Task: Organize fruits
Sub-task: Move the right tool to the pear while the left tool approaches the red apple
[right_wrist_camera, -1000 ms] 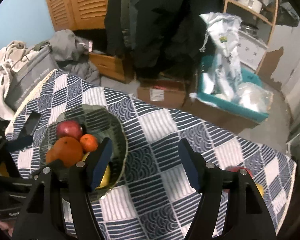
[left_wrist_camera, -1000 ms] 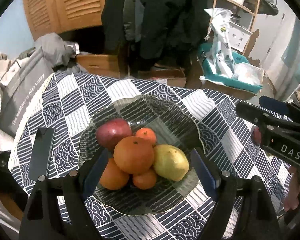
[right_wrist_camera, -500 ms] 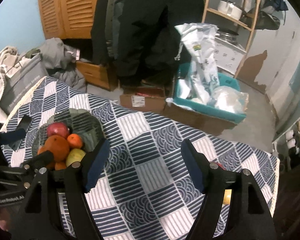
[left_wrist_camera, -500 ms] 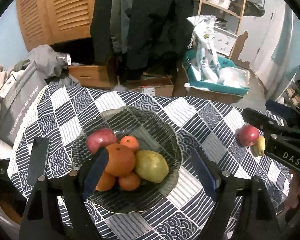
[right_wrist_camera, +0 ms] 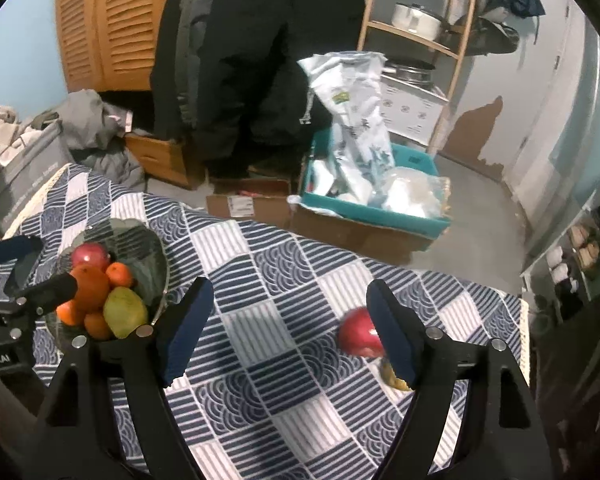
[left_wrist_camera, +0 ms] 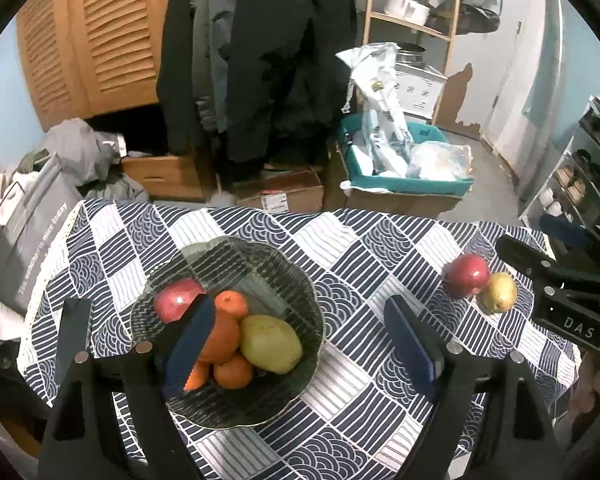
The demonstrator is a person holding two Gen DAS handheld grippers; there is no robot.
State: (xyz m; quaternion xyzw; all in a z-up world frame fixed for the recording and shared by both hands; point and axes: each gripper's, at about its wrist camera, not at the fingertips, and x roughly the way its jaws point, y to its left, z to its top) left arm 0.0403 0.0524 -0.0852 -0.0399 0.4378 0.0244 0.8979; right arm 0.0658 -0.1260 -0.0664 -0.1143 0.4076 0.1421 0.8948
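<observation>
Tongs first: the left gripper [left_wrist_camera: 300,344] is wide open and holds nothing; it has pulled up and back from the dark glass bowl [left_wrist_camera: 300,280], which looked bigger a moment ago; the right gripper [right_wrist_camera: 288,328] is wide open and empty too. Inside the bowl sit a red apple [left_wrist_camera: 176,300], oranges [left_wrist_camera: 224,334] and a yellow pear [left_wrist_camera: 272,344]. Far to the right of the bowl, a loose red apple [left_wrist_camera: 466,274] and small yellow pear [left_wrist_camera: 500,298] have come into view, touching, on the blue patterned tablecloth [left_wrist_camera: 360,252]; those probably go in next.

Right view: yellow pear [right_wrist_camera: 396,378] mostly hidden behind blue-padded finger, red apple [right_wrist_camera: 356,336] blurred. Left view: large orange [left_wrist_camera: 220,336] in glass bowl partly covered by finger.
</observation>
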